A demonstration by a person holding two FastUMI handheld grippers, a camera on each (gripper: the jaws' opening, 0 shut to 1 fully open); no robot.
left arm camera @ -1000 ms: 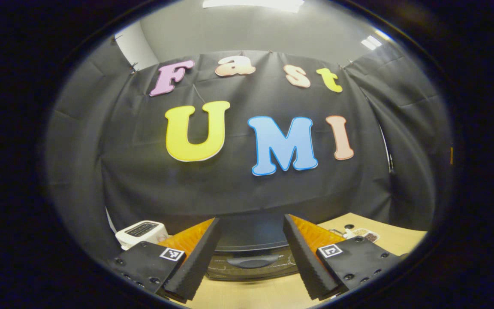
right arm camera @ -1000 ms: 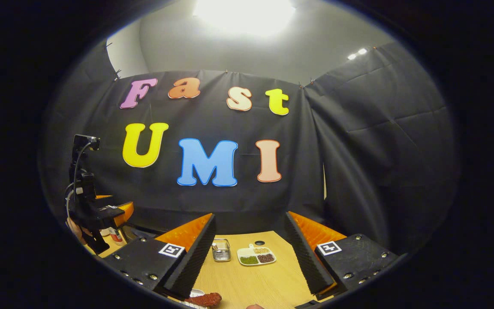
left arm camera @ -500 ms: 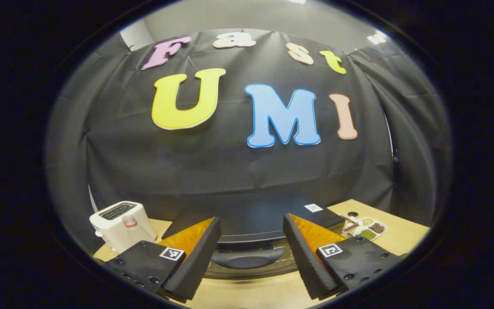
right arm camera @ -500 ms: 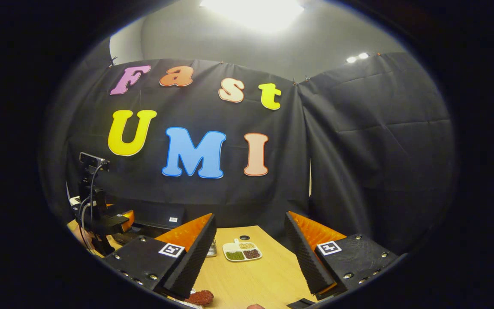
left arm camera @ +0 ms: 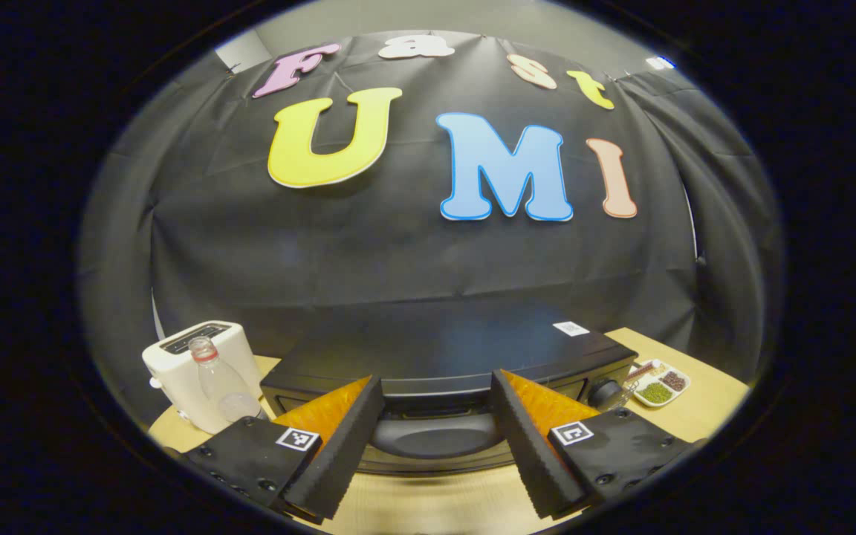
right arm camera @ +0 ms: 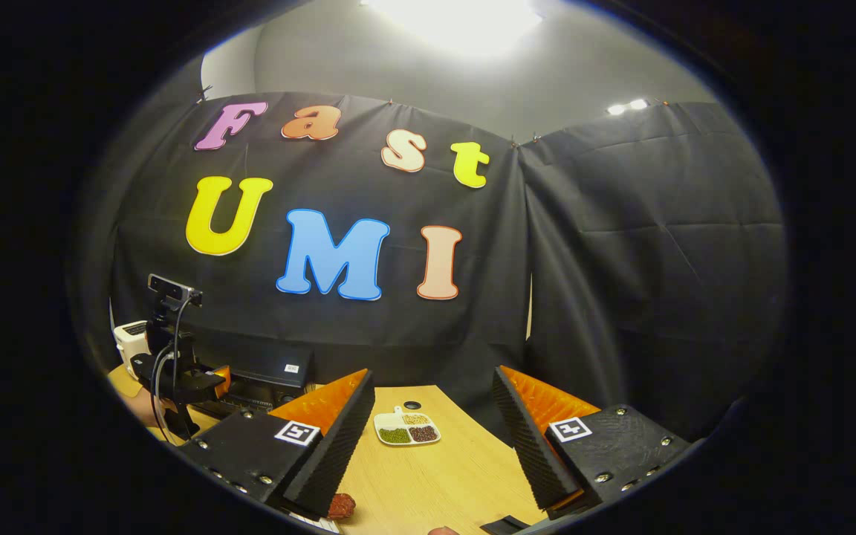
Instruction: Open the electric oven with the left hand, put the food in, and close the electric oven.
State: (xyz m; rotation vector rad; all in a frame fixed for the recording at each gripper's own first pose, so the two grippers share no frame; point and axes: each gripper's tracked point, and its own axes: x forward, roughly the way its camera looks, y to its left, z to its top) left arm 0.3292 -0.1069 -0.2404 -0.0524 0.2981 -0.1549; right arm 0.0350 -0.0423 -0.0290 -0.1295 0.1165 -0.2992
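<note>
The black electric oven (left arm camera: 435, 345) stands straight ahead in the left gripper view, its door closed. My left gripper (left arm camera: 435, 386) is open, and the oven's dark door handle (left arm camera: 435, 438) lies in the gap between its fingers, just beyond them. In the right gripper view the oven (right arm camera: 264, 368) sits at the far left, with the left gripper (right arm camera: 209, 383) and the hand (right arm camera: 138, 405) holding it in front of it. My right gripper (right arm camera: 432, 379) is open and holds nothing. A reddish piece of food (right arm camera: 340, 505) lies on the table below its left finger.
A white toaster (left arm camera: 201, 364) with a clear plastic bottle (left arm camera: 220, 383) in front stands left of the oven. A white divided dish of beans (left arm camera: 658, 386) sits to the oven's right, also seen as the dish (right arm camera: 406, 429). The wooden table (right arm camera: 443, 475) runs to the black cloth wall.
My left gripper has come closer to the oven and tipped down, so the oven and handle loom larger. The right gripper view has shifted and the food has slid toward the bottom edge.
</note>
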